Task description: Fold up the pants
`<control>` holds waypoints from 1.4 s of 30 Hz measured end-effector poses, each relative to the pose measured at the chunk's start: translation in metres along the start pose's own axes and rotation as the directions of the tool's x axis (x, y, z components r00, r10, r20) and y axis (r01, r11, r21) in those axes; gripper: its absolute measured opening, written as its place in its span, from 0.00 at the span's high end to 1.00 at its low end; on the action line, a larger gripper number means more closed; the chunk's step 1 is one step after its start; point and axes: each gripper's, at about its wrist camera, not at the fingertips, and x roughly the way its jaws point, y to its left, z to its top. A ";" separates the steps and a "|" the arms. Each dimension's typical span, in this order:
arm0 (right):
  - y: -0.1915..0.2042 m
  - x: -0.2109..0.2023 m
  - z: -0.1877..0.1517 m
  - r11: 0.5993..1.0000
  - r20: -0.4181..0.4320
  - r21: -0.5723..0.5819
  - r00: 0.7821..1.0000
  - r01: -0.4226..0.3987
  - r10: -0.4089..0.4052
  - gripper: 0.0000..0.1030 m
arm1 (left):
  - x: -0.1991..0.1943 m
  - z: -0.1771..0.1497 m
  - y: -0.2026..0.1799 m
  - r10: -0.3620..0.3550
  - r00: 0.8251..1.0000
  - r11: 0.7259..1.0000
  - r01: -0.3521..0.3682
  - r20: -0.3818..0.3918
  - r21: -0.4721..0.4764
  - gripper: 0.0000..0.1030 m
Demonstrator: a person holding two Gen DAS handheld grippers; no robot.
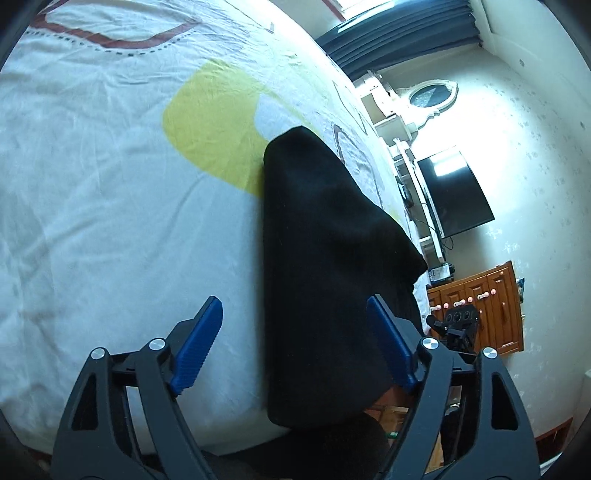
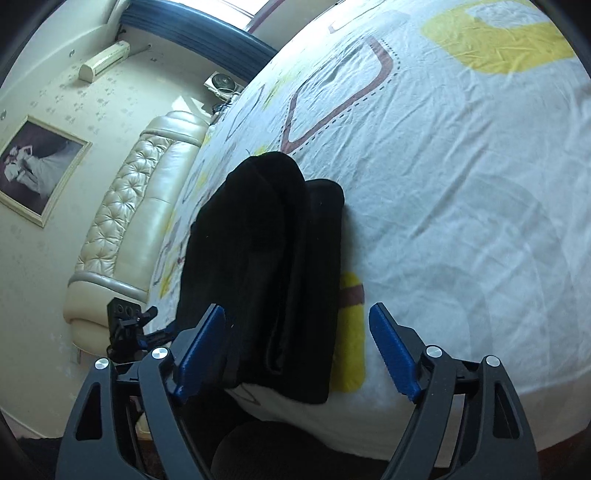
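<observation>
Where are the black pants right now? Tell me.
The folded black pants lie on the patterned bedsheet near the bed's edge, ahead of both open grippers, beside a yellow patch.

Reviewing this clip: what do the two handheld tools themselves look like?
Both match: the left tool and right tool have black plastic linkage arms with triangular cut-outs, round silver pivot bolts, and two blue ribbed pads each. No cables, markings or sleeves are visible.

A home bedroom: wide bed under a patterned white sheet, tufted cream headboard, framed photograph on papered wall, wall-mounted television, wooden cabinet, blue curtains.
</observation>
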 end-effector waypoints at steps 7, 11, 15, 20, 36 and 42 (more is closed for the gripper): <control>0.004 0.033 0.048 0.999 0.014 -0.031 1.000 -0.019 0.019 0.23 | 0.038 0.032 0.002 -0.013 1.000 1.000 0.013 -0.006 0.012 0.22; -0.004 0.044 0.067 1.000 0.011 -0.003 1.000 -0.021 0.021 0.23 | 0.056 0.046 -0.006 -0.026 1.000 0.999 0.026 -0.018 0.031 0.18; -0.012 0.051 0.066 0.996 0.016 0.035 0.997 -0.080 0.080 0.21 | 0.071 0.057 -0.011 -0.038 0.999 0.999 0.039 -0.026 0.035 0.18; -0.019 0.043 0.064 0.984 0.041 0.055 0.985 -0.168 0.166 0.20 | 0.083 0.066 -0.010 -0.050 0.999 0.998 0.050 -0.012 -0.029 0.16; -0.033 0.054 0.069 0.980 0.060 0.171 0.994 -0.105 0.096 0.64 | 0.097 0.068 -0.024 0.135 0.991 0.989 -0.134 -0.014 0.055 0.44; -0.030 0.054 0.067 0.981 0.076 0.164 0.993 -0.106 0.094 0.64 | 0.093 0.067 -0.029 0.189 0.982 0.979 -0.189 0.002 0.078 0.65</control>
